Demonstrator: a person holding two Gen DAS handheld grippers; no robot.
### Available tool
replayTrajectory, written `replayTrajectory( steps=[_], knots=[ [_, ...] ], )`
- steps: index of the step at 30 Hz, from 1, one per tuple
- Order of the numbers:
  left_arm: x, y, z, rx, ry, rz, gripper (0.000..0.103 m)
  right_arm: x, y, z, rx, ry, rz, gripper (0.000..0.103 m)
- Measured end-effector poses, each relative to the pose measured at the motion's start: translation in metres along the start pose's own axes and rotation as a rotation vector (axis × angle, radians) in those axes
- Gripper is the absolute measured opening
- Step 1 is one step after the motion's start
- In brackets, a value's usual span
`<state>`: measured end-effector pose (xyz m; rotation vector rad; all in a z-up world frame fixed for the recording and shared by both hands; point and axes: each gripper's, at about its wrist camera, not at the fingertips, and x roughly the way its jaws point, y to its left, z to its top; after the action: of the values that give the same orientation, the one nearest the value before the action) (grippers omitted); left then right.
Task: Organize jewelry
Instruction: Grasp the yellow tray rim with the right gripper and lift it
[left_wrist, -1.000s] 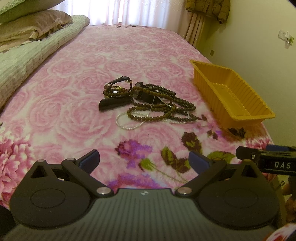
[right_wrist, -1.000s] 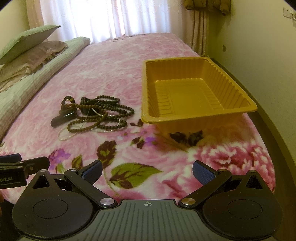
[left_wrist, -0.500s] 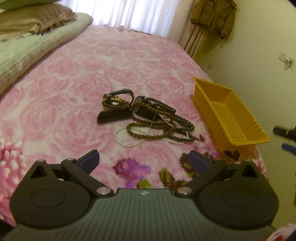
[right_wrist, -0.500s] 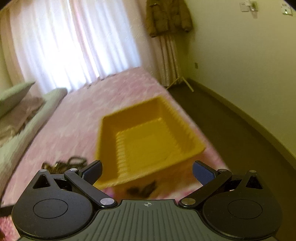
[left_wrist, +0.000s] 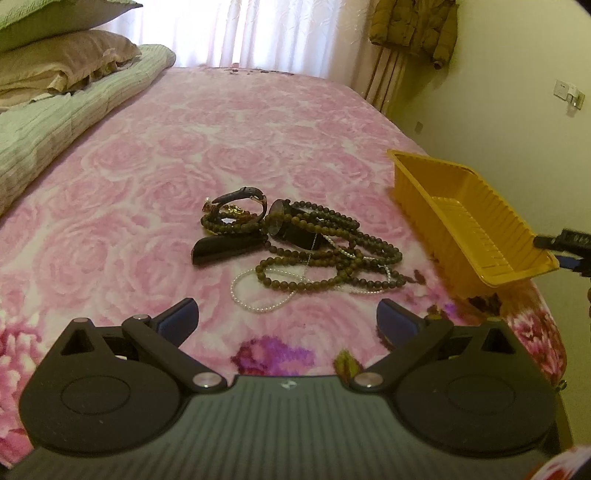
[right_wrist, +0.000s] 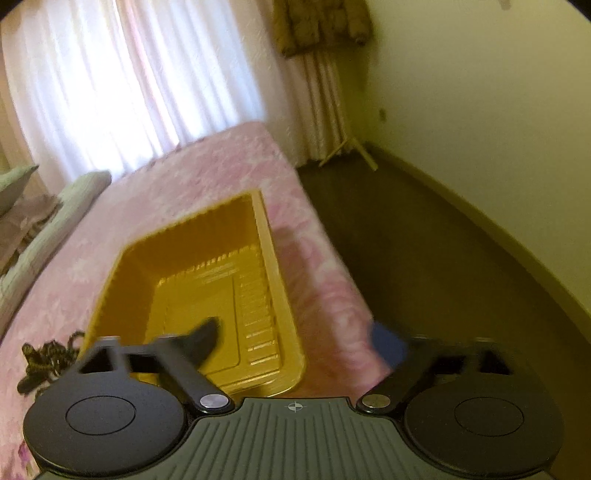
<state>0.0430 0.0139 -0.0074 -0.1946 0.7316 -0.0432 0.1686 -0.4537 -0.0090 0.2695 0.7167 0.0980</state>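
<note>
On the pink rose-print bedspread (left_wrist: 147, 155) lies the jewelry pile (left_wrist: 295, 243): brown bead strands tangled with a white pearl string (left_wrist: 258, 304), a dark watch (left_wrist: 243, 199) and a flat black piece (left_wrist: 225, 251). Yellow plastic tray (right_wrist: 207, 280) sits well apart, at the bed's right edge, empty.

Step in hand, as judged: right gripper (right_wrist: 299, 341) takes the tray's near-right corner to steady or shift it. To do well: bite only the thin rim, keep the tray level, don't drag it off the edge.

Right gripper: jaws closing, one finger over the tray interior, the other outside the wall; pads not yet pressing. Blur limits certainty.

Left gripper (left_wrist: 286, 319): fingers spread wide, nothing between, hovering short of the pile.
</note>
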Motion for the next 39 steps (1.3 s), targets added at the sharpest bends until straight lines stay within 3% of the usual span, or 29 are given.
replayTrajectory(
  steps=[8, 16, 39],
  knots=[
    [0.014, -0.004, 0.001, -0.001, 0.021, -0.060, 0.094, 0.019, -0.002, -0.004, -0.045, 0.060, 0.012, 0.033],
    [0.022, -0.010, -0.002, 0.000, 0.036, -0.075, 0.094, 0.031, 0.001, 0.005, -0.048, 0.103, 0.010, 0.019],
    [0.010, 0.013, -0.012, -0.050, 0.026, -0.051, 0.094, 0.044, 0.017, 0.003, -0.025, 0.188, 0.047, 0.016]
  ],
)
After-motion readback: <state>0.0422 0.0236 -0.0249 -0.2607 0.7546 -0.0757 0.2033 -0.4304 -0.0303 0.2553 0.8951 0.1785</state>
